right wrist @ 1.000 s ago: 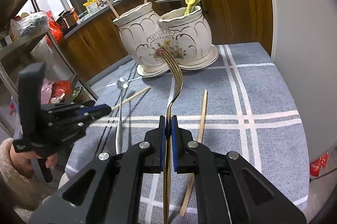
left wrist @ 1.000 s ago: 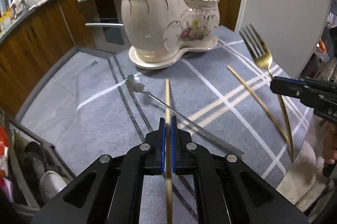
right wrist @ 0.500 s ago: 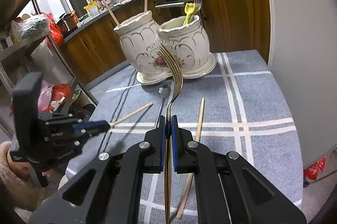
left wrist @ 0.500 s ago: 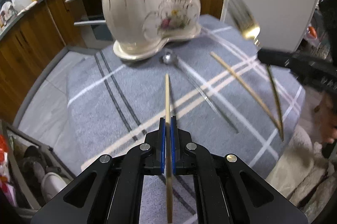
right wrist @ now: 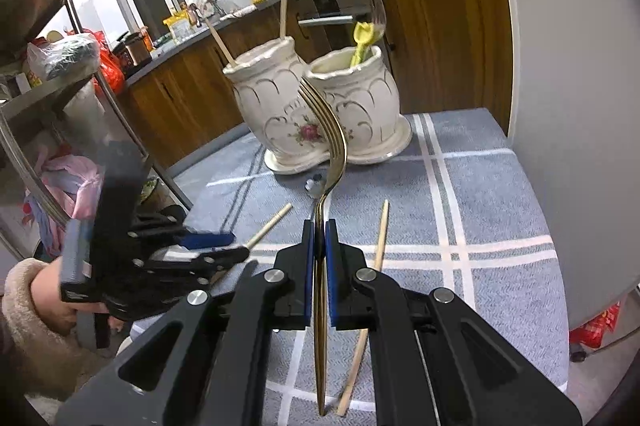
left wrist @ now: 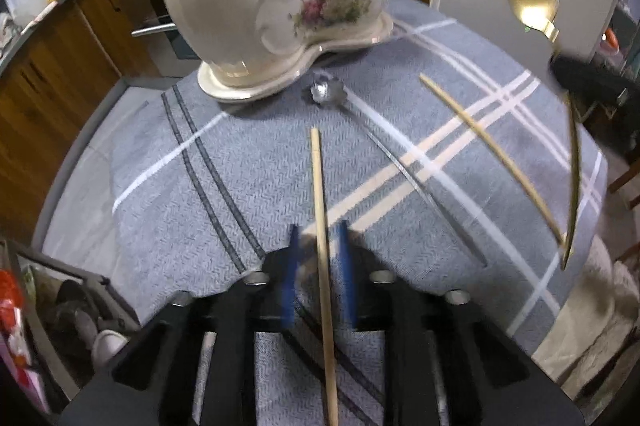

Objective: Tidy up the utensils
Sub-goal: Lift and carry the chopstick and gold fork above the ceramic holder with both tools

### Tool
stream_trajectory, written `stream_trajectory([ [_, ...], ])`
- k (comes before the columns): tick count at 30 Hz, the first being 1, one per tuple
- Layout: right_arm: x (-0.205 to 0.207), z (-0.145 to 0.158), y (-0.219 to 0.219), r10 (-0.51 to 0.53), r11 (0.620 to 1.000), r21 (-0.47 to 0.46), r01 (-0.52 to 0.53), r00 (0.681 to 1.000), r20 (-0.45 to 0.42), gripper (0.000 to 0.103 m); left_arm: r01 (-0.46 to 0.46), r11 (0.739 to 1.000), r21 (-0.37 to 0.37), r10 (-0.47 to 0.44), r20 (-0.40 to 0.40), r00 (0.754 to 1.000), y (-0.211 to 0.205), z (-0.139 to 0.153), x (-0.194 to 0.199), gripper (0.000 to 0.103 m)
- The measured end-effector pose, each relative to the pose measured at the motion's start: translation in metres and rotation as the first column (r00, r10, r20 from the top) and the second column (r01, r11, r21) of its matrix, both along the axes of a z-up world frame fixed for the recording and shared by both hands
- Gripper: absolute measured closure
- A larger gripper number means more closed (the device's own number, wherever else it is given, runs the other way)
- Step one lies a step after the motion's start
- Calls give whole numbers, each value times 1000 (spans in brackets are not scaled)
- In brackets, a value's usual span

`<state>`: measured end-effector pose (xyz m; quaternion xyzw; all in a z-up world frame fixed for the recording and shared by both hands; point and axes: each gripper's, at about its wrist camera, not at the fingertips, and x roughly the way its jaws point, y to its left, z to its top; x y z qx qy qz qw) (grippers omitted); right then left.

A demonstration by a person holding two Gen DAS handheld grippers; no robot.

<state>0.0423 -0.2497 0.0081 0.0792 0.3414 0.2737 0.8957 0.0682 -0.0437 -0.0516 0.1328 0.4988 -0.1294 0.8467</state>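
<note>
**Two utensils in hand above a kitchen table**

A blue-grey plaid tablecloth (left wrist: 208,186) carries a double ceramic utensil holder (right wrist: 320,114). The left gripper (left wrist: 318,266), jaws opening, has a light, stiff wooden chopstick (left wrist: 320,194) between its pads. The right gripper (right wrist: 319,250) clamps a slippery gold fork (right wrist: 330,146) mid-handle.

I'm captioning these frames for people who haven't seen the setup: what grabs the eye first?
The cream double vase with painted flowers stands at the far end of the blue plaid cloth, utensils poking from both mouths. Right in front, the right gripper clamps a gold fork, tines up. The left gripper has its jaws opening around a chopstick; another chopstick lies on the cloth.
</note>
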Motion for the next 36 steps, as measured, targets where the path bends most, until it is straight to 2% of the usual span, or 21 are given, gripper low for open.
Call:
stream_trajectory([
  [1, -2, 3, 0, 3, 1000, 3, -3, 1000, 19, 98, 3, 1000, 0, -3, 7, 1000, 0, 0, 0, 97],
  [7, -7, 14, 2, 4, 1000, 10, -5, 996, 89, 98, -2, 999, -37, 4, 52, 999, 11, 6, -7, 98],
  [12, -8, 22, 6, 4, 1000, 1, -5, 991, 137, 98, 8, 993, -122, 12, 161, 987, 22, 29, -21, 98],
  [16, -6, 31, 10, 2, 1000, -1, -2, 985, 171, 98, 28, 977, -210, 29, 261, 965, 35, 55, -33, 98],
  [20, -1, 41, 13, -3, 1000, 5, 2, 980, 201, 97, 69, 965, -255, 31, 368, 929, 35, 85, -43, 98],
  [27, 22, 66, 17, -37, 999, 35, 29, 964, 265, 97, 125, 922, -366, 110, 556, 824, 40, 133, -36, 98],
  [28, 27, 71, 17, -47, 998, 43, 37, 962, 270, 97, 124, 916, -383, 129, 573, 809, 41, 138, -30, 98],
  [33, 51, 90, 14, -100, 994, 72, 81, 945, 310, 97, 119, 853, -508, 242, 588, 772, 52, 157, 14, 98],
  [36, 64, 103, 12, -128, 991, 89, 104, 933, 336, 97, 112, 836, -538, 286, 601, 746, 55, 165, 38, 98],
])
